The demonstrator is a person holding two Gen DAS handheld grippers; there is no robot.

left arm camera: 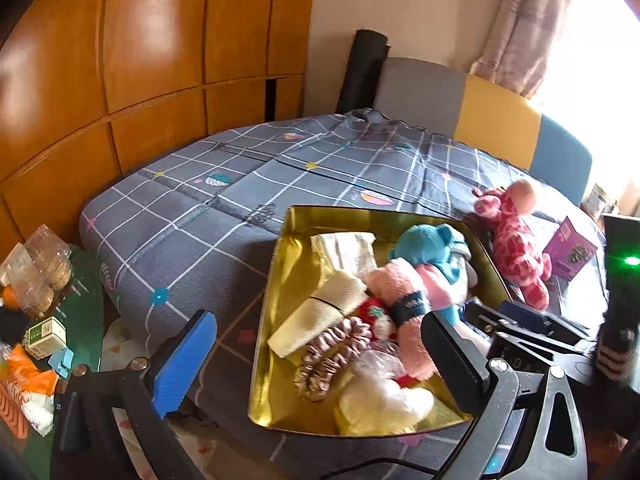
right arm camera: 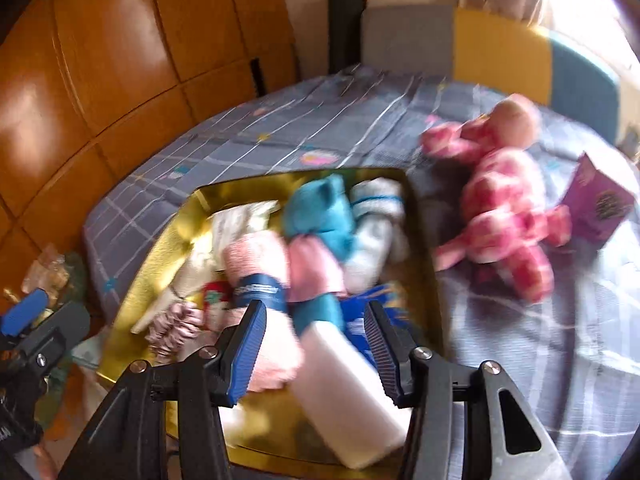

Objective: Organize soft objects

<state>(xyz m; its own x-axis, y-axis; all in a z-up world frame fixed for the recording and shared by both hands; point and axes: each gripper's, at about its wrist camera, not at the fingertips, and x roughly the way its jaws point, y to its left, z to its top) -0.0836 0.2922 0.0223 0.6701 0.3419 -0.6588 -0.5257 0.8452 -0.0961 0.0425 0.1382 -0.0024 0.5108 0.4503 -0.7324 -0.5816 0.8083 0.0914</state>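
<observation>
A gold tin tray (left arm camera: 276, 280) sits on the bed and holds soft things: a cream cloth (left arm camera: 320, 312), a pink towel roll (left arm camera: 404, 300), a blue plush (left arm camera: 428, 244), pink scrunchies (left arm camera: 328, 356) and a clear bag (left arm camera: 380, 396). My left gripper (left arm camera: 316, 352) is open and empty over the tray's near left part. My right gripper (right arm camera: 316, 344) is open over the tray (right arm camera: 160, 256), with a white block (right arm camera: 352, 392) lying between its fingers. A pink giraffe plush (left arm camera: 516, 240) lies on the bed right of the tray; it also shows in the right wrist view (right arm camera: 500, 208).
A purple box (left arm camera: 568, 252) stands right of the giraffe. The bed has a grey checked cover (left arm camera: 208, 208). A wooden wardrobe (left arm camera: 120, 60) stands at left. A cluttered side table (left arm camera: 40, 304) is at lower left. The right gripper's body (left arm camera: 532, 332) shows beside the tray.
</observation>
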